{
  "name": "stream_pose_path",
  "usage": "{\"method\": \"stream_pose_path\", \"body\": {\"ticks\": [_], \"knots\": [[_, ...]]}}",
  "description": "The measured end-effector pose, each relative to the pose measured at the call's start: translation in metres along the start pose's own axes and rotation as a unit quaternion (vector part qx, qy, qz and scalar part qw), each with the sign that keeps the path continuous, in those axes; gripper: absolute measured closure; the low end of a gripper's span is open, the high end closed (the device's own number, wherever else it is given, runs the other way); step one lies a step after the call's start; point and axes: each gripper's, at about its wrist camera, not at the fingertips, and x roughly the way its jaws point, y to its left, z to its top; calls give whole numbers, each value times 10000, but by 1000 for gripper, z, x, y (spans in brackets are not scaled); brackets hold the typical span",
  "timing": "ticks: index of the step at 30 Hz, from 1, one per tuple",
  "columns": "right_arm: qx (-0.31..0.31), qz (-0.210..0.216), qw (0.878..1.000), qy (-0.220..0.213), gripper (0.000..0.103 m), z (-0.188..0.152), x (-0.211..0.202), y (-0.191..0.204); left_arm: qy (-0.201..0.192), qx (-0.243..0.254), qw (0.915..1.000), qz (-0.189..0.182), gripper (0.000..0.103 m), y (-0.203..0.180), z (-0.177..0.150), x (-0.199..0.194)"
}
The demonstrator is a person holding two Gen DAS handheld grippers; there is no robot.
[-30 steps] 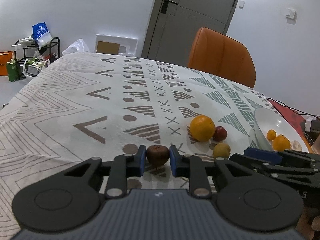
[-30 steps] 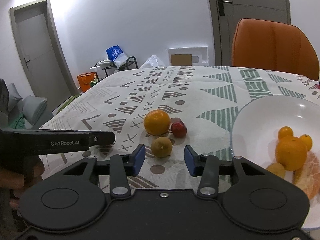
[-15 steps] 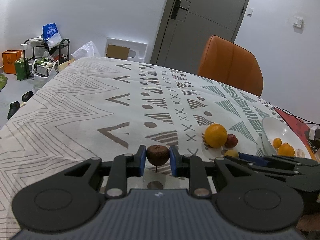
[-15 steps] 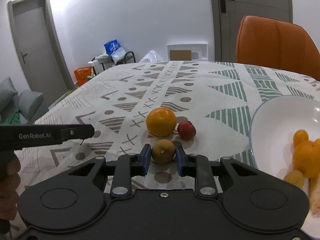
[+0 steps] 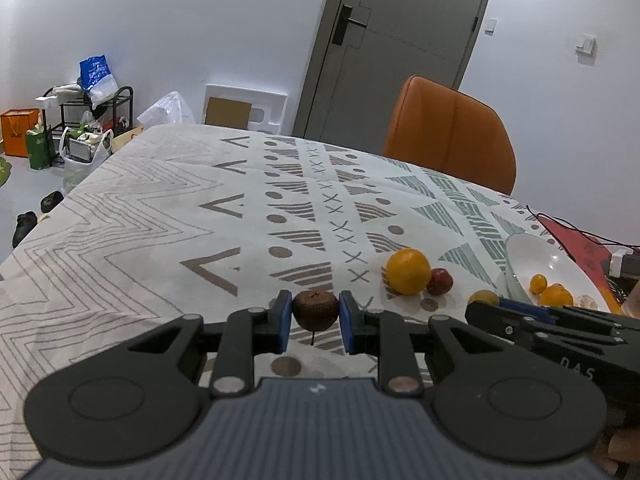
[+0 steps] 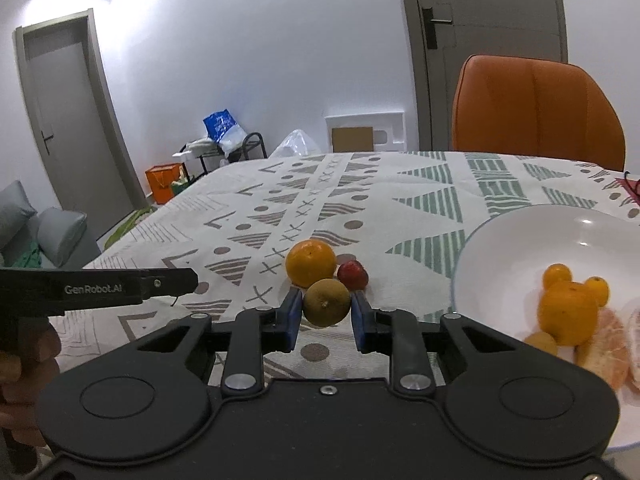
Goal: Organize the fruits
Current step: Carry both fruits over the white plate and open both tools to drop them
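My left gripper point(image 5: 315, 316) is shut on a dark brown fruit point(image 5: 315, 309) with a short stem, held above the patterned tablecloth. My right gripper point(image 6: 326, 312) is shut on a yellow-green fruit point(image 6: 326, 302), lifted a little off the cloth. Behind it lie a large orange point(image 6: 311, 262) and a small red fruit point(image 6: 353, 275), touching each other. A white bowl point(image 6: 500, 248) at the right holds several oranges and peeled segments. In the left wrist view the orange point(image 5: 408, 271), the red fruit point(image 5: 439, 281), the bowl point(image 5: 524, 252) and the right gripper point(image 5: 500, 304) appear at the right.
An orange chair point(image 6: 536, 108) stands at the table's far side before a grey door point(image 5: 400, 40). A black cable point(image 5: 580, 232) and red mat lie beyond the bowl. A cluttered rack point(image 5: 80, 120) and bags stand on the floor at the left. A hand point(image 6: 24, 360) holds the left gripper.
My right gripper shut on the yellow-green fruit and raised it slightly. My left gripper rose with the brown fruit held in it.
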Motion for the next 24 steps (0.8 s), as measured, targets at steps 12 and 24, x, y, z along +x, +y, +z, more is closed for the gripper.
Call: {"method": "stream_pose_path", "body": {"ticks": [12,24], "knots": [[102,-174,9994,-269,78,0,-31,-17,-119,161,9996,-197,80,-23,-1,-11],[290,-304,9982,-427,78,-6,-54,-38,-188,346,9988,-289,80,-49,0,-13]]}}
